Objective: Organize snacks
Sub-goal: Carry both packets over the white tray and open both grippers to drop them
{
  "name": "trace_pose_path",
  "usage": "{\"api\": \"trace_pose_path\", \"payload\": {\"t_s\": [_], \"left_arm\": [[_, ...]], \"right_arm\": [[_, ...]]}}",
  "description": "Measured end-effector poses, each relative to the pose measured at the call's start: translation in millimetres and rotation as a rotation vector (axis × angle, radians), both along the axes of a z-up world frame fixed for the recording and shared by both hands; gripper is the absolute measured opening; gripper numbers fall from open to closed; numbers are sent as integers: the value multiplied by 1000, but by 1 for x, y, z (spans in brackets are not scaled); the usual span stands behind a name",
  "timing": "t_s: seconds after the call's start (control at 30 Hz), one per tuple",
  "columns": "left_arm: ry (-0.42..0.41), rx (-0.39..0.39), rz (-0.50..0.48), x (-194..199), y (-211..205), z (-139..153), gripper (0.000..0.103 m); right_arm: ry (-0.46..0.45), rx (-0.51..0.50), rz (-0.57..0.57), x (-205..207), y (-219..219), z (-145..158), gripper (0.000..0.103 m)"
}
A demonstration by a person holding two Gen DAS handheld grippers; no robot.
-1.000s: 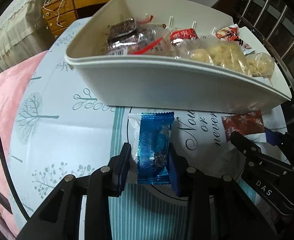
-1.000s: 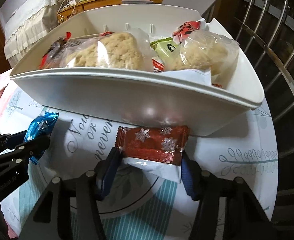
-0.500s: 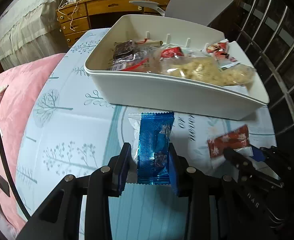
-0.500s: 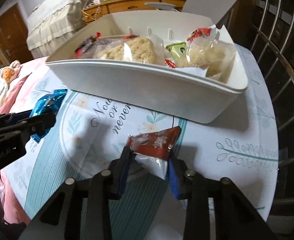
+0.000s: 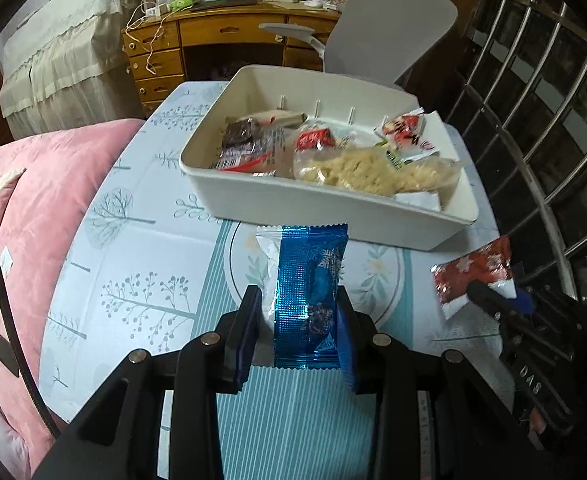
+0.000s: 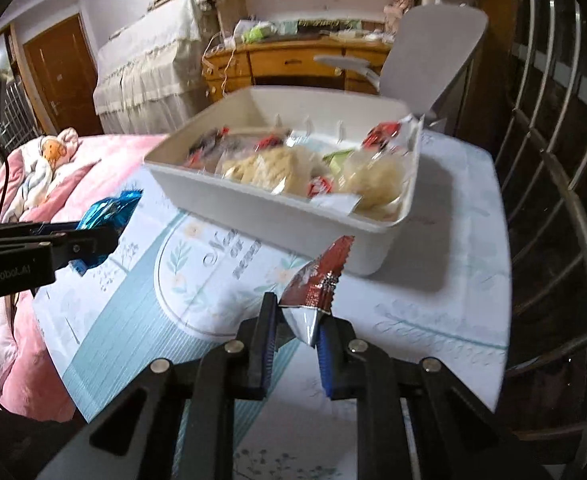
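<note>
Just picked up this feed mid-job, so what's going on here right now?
A person is sorting snacks with two handheld grippers. The left gripper is shut on a blue snack packet, and the right gripper is shut on a red snack packet. Both packets are held above the table, in front of the white bin, which already holds several snacks.

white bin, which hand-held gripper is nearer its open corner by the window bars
Right. The right hand-held gripper, shut on the red packet, is just short of that corner of the white bin; the left hand-held gripper, holding the blue packet, faces the bin's other end.
</note>
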State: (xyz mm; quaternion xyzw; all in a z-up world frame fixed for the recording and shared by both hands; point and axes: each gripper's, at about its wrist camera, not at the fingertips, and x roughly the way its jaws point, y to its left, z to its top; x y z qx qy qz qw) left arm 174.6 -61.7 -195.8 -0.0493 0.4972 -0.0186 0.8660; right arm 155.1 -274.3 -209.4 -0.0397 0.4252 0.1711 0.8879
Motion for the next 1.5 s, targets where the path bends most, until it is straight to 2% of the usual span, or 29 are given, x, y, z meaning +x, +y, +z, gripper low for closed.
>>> {"api": "trace_pose_path", "payload": {"t_s": [0.2,0.5,0.83,0.97,1.03,1.07,1.1,1.17,1.23,1.33,1.43,1.5], "left_arm": [[-19,-34,-20,13,-1,26,34],[-59,51,-91,54,-18,54,34],[-67,73,-121,117,-29,53,34],[-57,53,-124,136,-33,45,35],[-45,37,-123,144,-33,41,47],[-37,34,-118,146,-34,39,60],[-28,32,-109,148,-33,38,69],[-13,24,-93,149,-31,37,71],[15,16,-79,149,-29,35,75],[45,6,-55,142,-25,32,76],[74,23,-41,127,-23,31,77],[88,38,-24,112,-23,30,82]], "right_arm": [[-42,68,-66,11,-30,28,18],[-109,110,-89,36,-44,56,18],[-85,66,-59,59,-37,43,18],[-41,83,-70,71,-36,33,20],[-21,96,-96,76,-37,28,20],[-9,96,-114,78,-37,26,24],[9,99,-128,80,-38,24,34],[57,151,-149,82,-42,17,50],[83,200,-175,81,-47,13,51],[107,220,-222,78,-52,10,55],[130,250,-256,70,-60,8,60],[149,270,-273,61,-65,6,64]]}}
